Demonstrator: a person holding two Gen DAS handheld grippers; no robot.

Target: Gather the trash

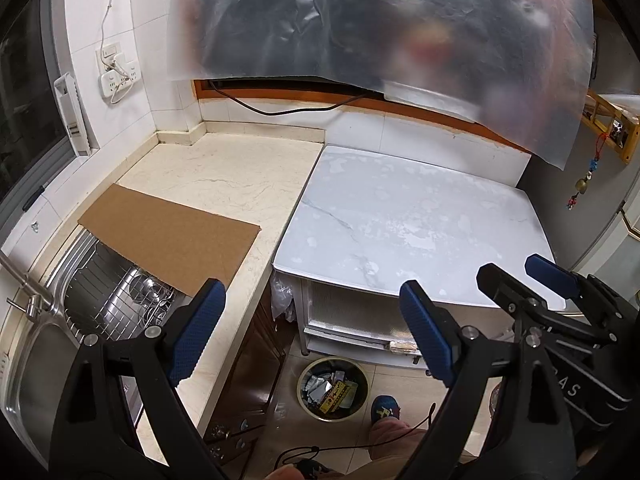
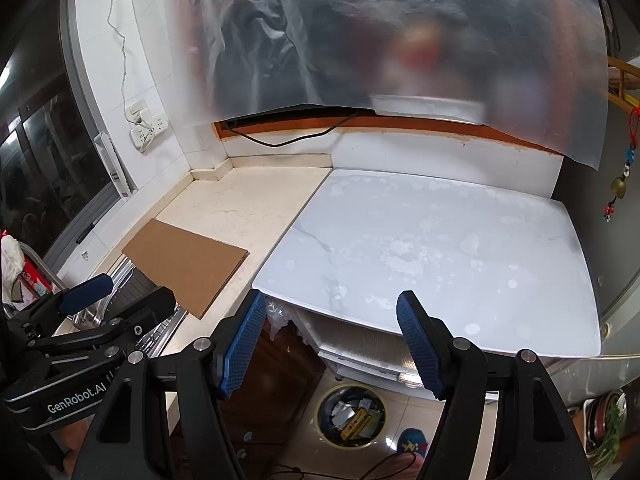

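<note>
A round trash bin (image 1: 301, 389) (image 2: 319, 416) stands on the floor tiles below the front edge of the white marble table (image 1: 420, 220) (image 2: 440, 248). Inside it lie silver foil scraps and a yellow packet (image 1: 336, 396) (image 2: 358, 420). My left gripper (image 1: 316, 320) (image 2: 124, 296) hovers open above the gap between counter and table, nothing between its blue pads. My right gripper (image 2: 332, 320) (image 1: 520, 276) is open too, just to its right over the table's front edge, and holds nothing.
A flat cardboard sheet (image 1: 168, 236) (image 2: 188, 260) lies on the beige counter (image 1: 224, 176), overhanging the sink's dish rack (image 1: 120, 296). A steel sink (image 1: 40, 360) is at the left. A frosted plastic sheet (image 1: 380, 40) hangs at the back. A person's shoe (image 1: 386, 408) is beside the bin.
</note>
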